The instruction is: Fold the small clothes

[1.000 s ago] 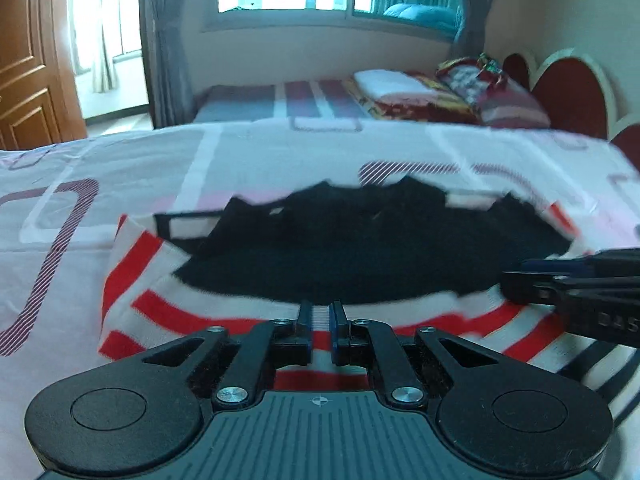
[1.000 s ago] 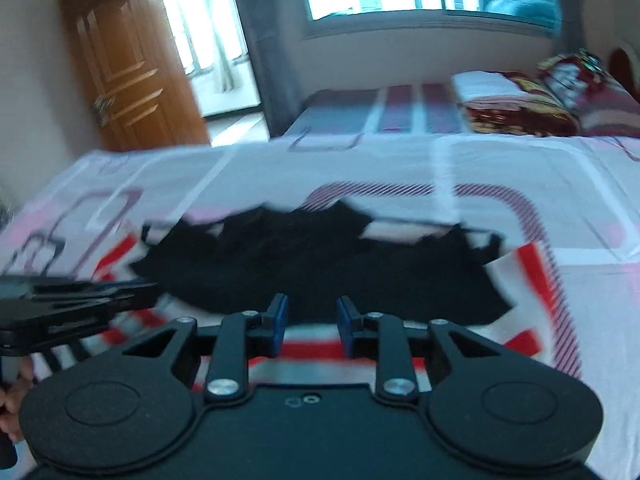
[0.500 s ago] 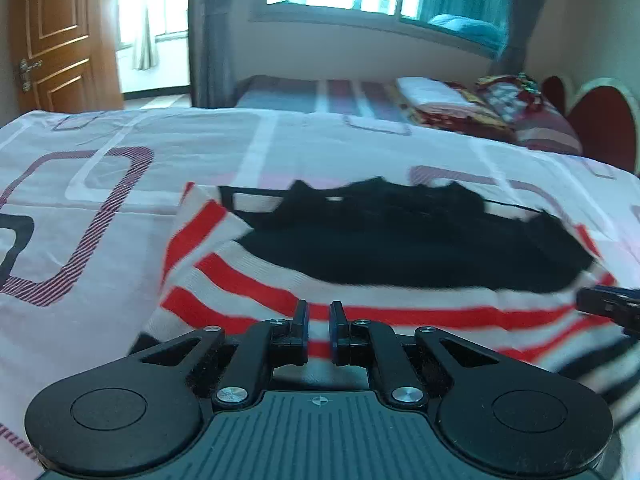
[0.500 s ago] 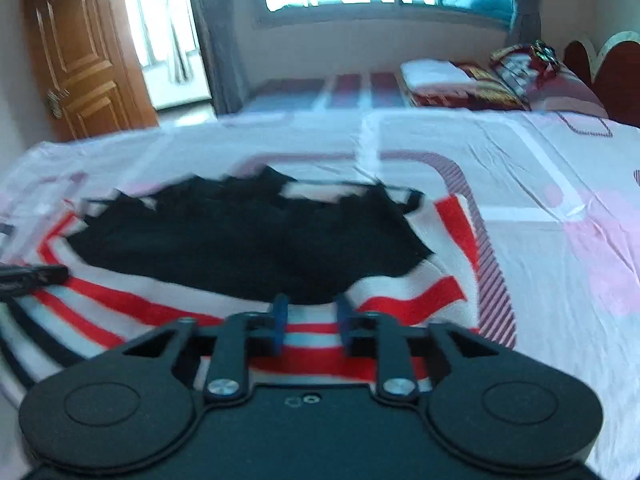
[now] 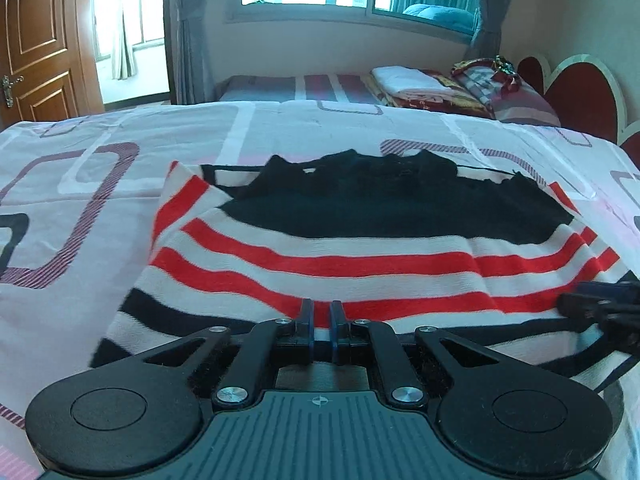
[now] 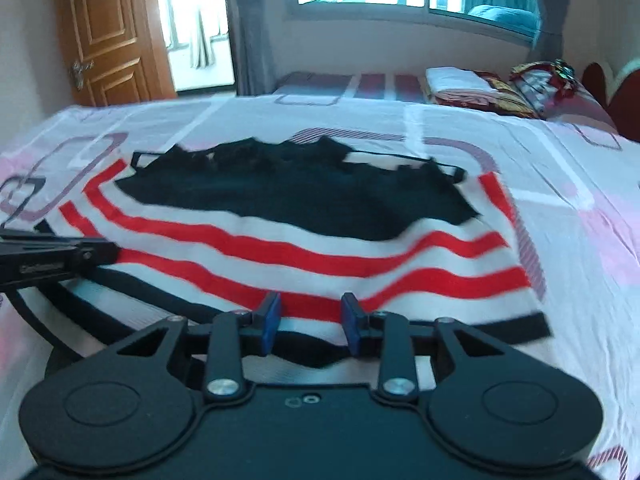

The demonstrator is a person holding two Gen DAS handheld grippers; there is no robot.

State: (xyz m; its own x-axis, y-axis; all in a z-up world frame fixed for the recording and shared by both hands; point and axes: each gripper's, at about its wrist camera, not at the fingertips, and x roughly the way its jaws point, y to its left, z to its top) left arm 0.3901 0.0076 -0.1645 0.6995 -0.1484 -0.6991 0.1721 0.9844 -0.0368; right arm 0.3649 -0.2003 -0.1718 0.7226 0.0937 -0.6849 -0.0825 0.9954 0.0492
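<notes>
A knitted garment [image 5: 360, 264] with a black top part and white, red and black stripes lies spread on the patterned bedsheet [image 5: 80, 184]. My left gripper [image 5: 320, 314] sits at the near black hem stripe, jaws pinched together on the hem's edge. In the right wrist view the same garment [image 6: 320, 248] fills the middle. My right gripper [image 6: 310, 314] is over the near hem and its jaws are opening; the hem lies between them, and the pads do not press on it. Each gripper shows in the other's view: the right gripper [image 5: 600, 308], the left gripper [image 6: 60, 260].
A second bed [image 5: 304, 88] behind carries folded blankets [image 5: 420, 84] and a pillow. A red and white headboard [image 5: 580, 96] stands at the right. A wooden door [image 5: 36, 40] is at the far left, with curtains and a window beyond.
Both grippers have drawn back toward the near edge of the bed. More of the garment's striped lower part now lies flat in front of them. The right jaws stand slightly wider.
</notes>
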